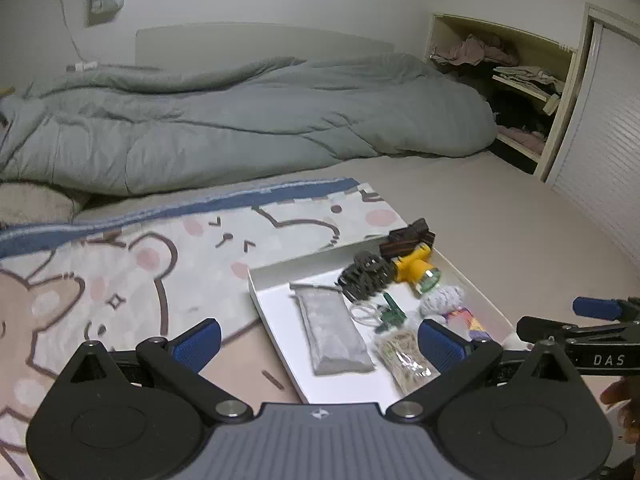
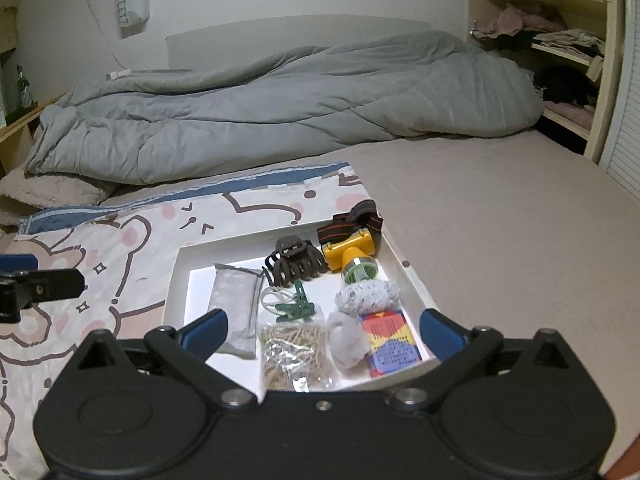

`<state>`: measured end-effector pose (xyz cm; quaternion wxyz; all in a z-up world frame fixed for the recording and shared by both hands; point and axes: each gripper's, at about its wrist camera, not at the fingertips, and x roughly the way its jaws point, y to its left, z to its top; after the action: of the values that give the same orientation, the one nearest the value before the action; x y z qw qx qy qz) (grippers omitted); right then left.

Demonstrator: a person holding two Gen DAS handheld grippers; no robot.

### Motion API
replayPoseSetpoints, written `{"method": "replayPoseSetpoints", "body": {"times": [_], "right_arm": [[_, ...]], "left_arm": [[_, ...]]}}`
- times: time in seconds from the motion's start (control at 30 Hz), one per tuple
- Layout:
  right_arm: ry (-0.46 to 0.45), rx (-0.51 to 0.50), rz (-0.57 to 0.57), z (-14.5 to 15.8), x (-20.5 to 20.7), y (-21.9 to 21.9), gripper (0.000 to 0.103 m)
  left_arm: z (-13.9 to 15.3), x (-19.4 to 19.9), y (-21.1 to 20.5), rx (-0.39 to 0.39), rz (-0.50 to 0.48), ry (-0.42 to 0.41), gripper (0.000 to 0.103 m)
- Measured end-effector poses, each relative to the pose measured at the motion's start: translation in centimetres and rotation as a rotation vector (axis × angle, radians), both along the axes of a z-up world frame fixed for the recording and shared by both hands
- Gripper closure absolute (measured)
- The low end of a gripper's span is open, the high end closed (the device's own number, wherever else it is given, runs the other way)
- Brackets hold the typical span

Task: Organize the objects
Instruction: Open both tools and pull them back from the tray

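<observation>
Nine or so small things already sit in a shallow white tray [image 2: 176, 280] at the lower centre of both views, on a bed with a bear-print blanket [image 2: 120, 248] and a grey duvet [image 2: 280, 112] bunched across the upper half. By size: a grey pouch [image 2: 236, 308] at the tray's left, a yellow headlamp [image 2: 350, 254] at its upper right, a brown hair claw [image 2: 294, 262] beside it, a bag of toothpicks [image 2: 296, 348], a colourful box [image 2: 390, 338], a grey knit piece [image 2: 368, 294], a green peg [image 2: 298, 304]. Nothing loose shows on the blanket, so I'd judge the gathering near done. Left gripper [image 1: 320, 344] and right gripper [image 2: 322, 330] hover above the tray's near edge, jaws apart, holding nothing.
</observation>
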<state>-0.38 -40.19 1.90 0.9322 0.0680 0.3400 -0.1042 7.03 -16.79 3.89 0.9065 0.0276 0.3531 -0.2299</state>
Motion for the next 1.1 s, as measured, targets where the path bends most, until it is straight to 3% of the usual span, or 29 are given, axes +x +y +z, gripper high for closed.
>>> {"method": "replayPoseSetpoints", "body": {"times": [0.47, 1.1], "right_arm": [[0.012, -0.031, -0.015, -0.7, -4.0, 1.7, 0.0], [0.034, -0.056, -0.015, -1.5, -5.1, 3.0, 0.0]], "left_arm": [[-1.6, -3.7, 1.9, 0.056, 0.032, 0.02, 0.0], [-3.5, -4.0, 1.8, 0.136, 0.045, 0.027, 0.0]]}}
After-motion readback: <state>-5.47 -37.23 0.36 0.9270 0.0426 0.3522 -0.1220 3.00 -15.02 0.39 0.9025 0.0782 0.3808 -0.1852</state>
